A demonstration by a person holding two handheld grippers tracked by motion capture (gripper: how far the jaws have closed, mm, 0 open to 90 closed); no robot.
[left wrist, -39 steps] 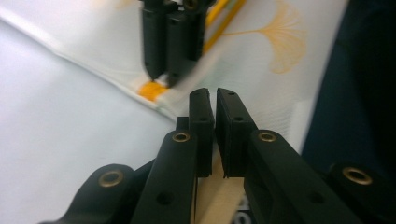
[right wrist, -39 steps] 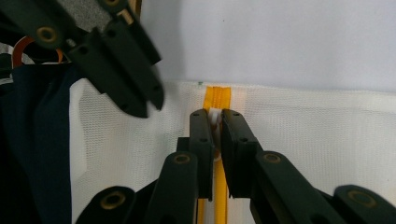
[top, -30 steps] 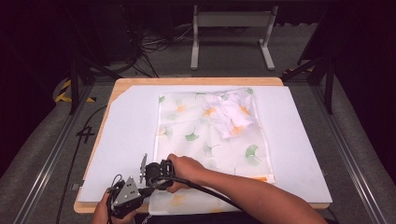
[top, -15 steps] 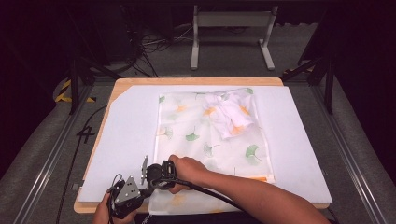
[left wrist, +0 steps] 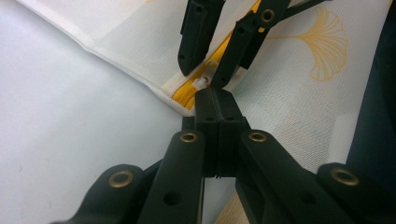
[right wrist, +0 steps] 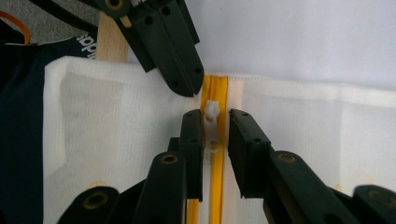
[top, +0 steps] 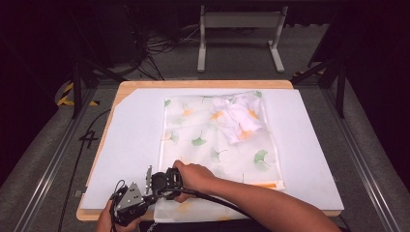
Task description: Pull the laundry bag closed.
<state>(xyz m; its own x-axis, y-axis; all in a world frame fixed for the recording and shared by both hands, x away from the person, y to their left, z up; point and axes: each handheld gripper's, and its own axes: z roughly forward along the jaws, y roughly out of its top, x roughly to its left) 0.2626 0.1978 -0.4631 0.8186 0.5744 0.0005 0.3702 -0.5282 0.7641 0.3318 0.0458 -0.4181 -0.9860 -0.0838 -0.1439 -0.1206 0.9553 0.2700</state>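
A white mesh bag [top: 203, 125] printed with ginkgo leaves lies flat on the white sheet, a white garment [top: 239, 118] bunched inside its far end. Along its near edge runs a yellow zipper [right wrist: 215, 196] with a white pull [right wrist: 211, 119]. My left gripper [left wrist: 217, 95] is shut on the bag's hem at the zipper's end. My right gripper [right wrist: 212, 128] faces it. Its jaws have just been opening and stand slightly apart, with the pull between them and a gap at the right pad.
The white sheet [top: 130, 140] covers a wooden tabletop [top: 145, 84], with bare sheet left and right of the bag. Both hands sit at the near left corner. A dark sleeve [right wrist: 18, 116] lies beside the bag's corner. Metal frame rails flank the table.
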